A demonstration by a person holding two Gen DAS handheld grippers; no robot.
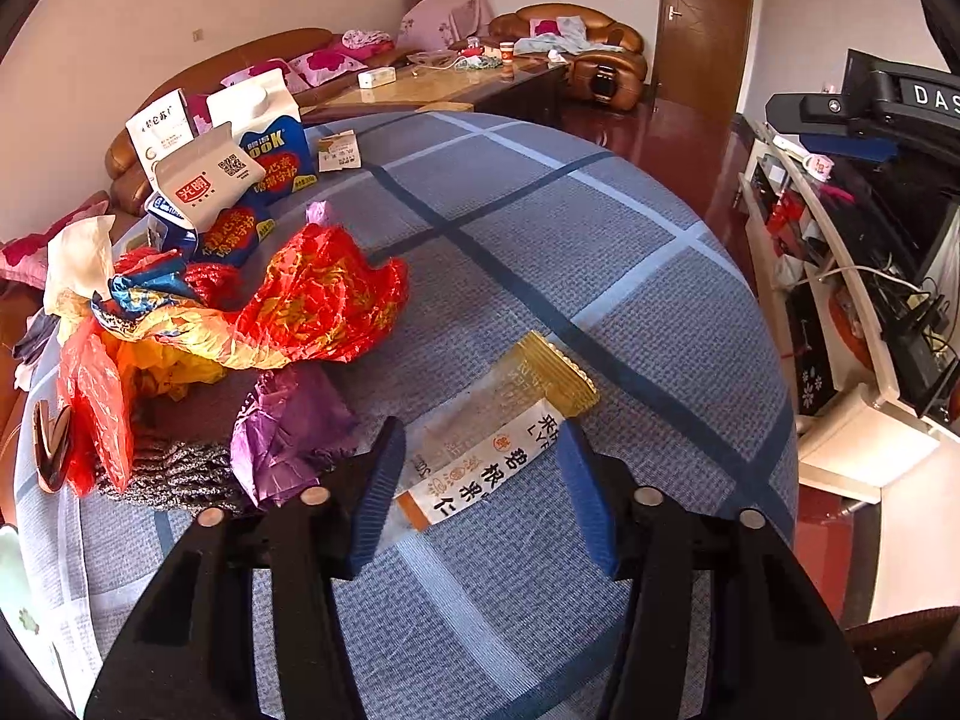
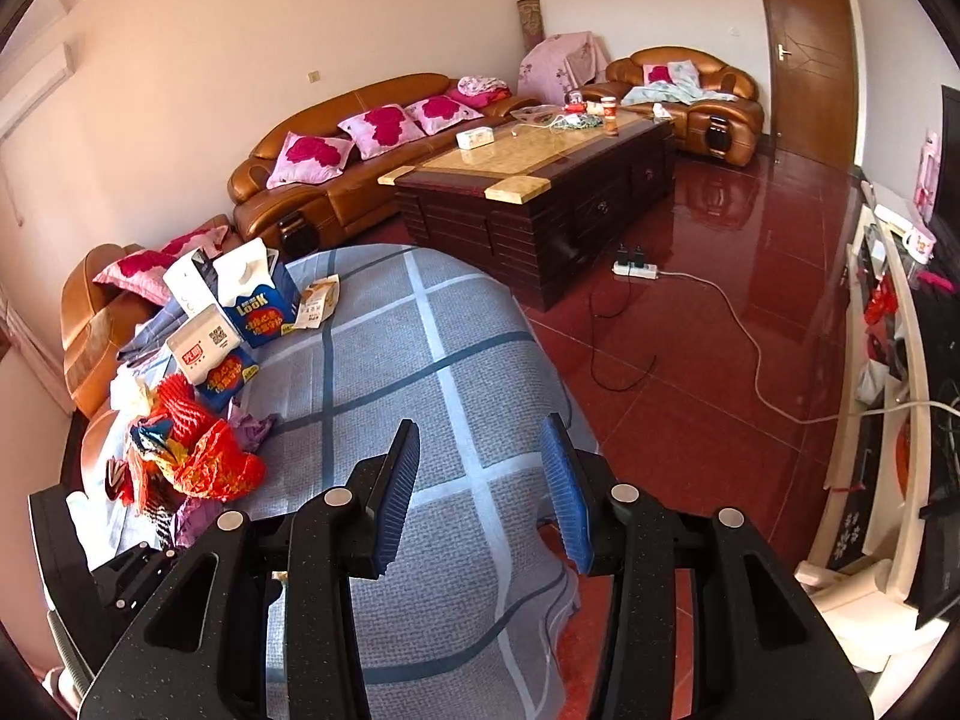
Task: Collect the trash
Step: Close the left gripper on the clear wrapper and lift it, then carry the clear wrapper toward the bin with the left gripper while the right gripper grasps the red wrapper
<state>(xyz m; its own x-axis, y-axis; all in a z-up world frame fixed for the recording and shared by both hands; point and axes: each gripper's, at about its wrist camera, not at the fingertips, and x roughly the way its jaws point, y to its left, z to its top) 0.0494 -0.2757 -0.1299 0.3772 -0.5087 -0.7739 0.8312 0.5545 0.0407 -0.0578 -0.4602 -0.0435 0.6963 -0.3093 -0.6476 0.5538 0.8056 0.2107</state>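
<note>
Left gripper (image 1: 483, 480) first: jaws spread, blue pads apart, hovering low over the checked blue cloth (image 1: 540, 228) with a flat snack wrapper (image 1: 498, 438) lying between the fingers. The pads do not press on it; whether a fingertip brushes its edge cannot be told. Its gold crimped end points away from the camera. Just left of it sits a crumpled purple wrapper (image 1: 288, 426), and beyond that a heap of red and gold foil (image 1: 312, 294) with more plastic scraps. Further back, milk cartons (image 1: 240, 168) stand and lean near the cloth's far left edge.

Over to the right gripper (image 2: 480, 492): jaws also parted, nothing between them, held above the cloth's near corner. Past the table, a dark coffee table (image 2: 540, 210), then the brown leather sofa (image 2: 336, 138) against the wall.
</note>
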